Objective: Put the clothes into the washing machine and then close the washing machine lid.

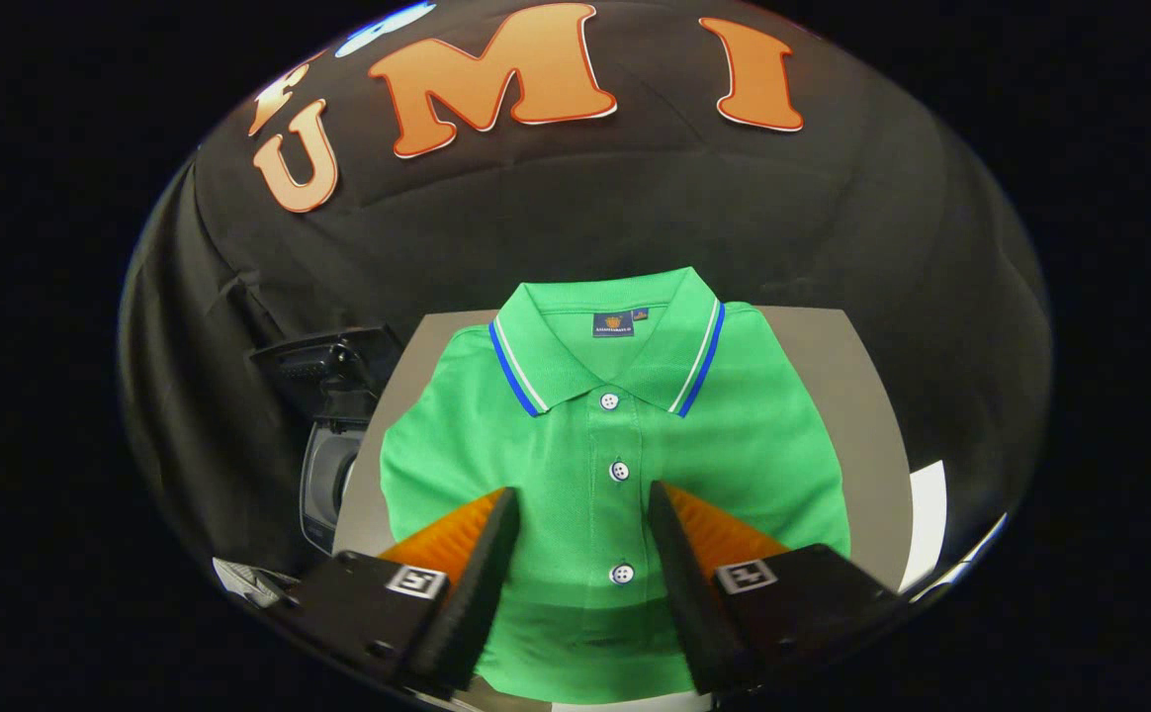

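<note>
Right now your gripper [580, 509] hangs over the folded green polo shirt [605, 465], jaws spread wide and holding nothing. The shirt's button placket runs up the gap between the fingers [482, 564], and the lowest button sits about level with them. The shirt lies flat on the grey counter [857, 396], collar pointing away from you toward the booth wall, neatly folded with the sleeves tucked under.

Off beyond your left finger, beside the counter's edge, sits what looks like the washing machine [328, 475] with its dark lid [323, 361] raised (the view is warped there, so treat that as a judgement). Nothing has gone in yet; the first pick is still ahead.

Risks from here, as you should weigh them:

- If you close on the top layer alone, the fold will likely open and the shirt will trail as you lift, possibly snagging on the counter edge or the machine's rim.
- A pinch right on a button could slip, since hard plastic gives the pads little to bite.
- Fabric left draped over the opening would keep the lid from closing.
- Swinging left too low risks knocking the raised lid.
</note>
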The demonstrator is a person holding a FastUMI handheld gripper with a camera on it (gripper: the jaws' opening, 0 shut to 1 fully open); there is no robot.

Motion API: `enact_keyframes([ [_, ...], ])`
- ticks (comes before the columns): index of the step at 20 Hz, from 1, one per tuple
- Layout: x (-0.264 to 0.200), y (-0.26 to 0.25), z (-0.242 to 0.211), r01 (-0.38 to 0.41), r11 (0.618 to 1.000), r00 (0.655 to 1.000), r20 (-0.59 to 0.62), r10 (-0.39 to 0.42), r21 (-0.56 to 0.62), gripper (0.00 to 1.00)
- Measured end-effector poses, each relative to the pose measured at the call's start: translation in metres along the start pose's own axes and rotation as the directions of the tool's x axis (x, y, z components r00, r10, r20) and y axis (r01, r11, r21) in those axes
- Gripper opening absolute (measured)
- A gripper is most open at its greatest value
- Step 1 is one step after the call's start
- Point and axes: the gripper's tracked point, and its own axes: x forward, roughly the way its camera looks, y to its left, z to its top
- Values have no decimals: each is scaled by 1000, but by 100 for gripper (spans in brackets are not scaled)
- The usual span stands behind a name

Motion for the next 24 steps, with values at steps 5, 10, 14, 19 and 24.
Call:
enact_keyframes([
  [5, -5, -10, 5, -72, 991, 997, 23, 70, 111, 18],
  [10, -4, -9, 10, -36, 997, 973, 232, 18, 75, 9],
  [14, -27, -4, 16, -3, 1000, 875, 484, 8, -10, 9],
  [19, -94, 18, 27, -53, 997, 733, 676, 71, -48, 9],
  [24, -160, 34, 8, -52, 991, 603, 787, 132, -126, 8],
])
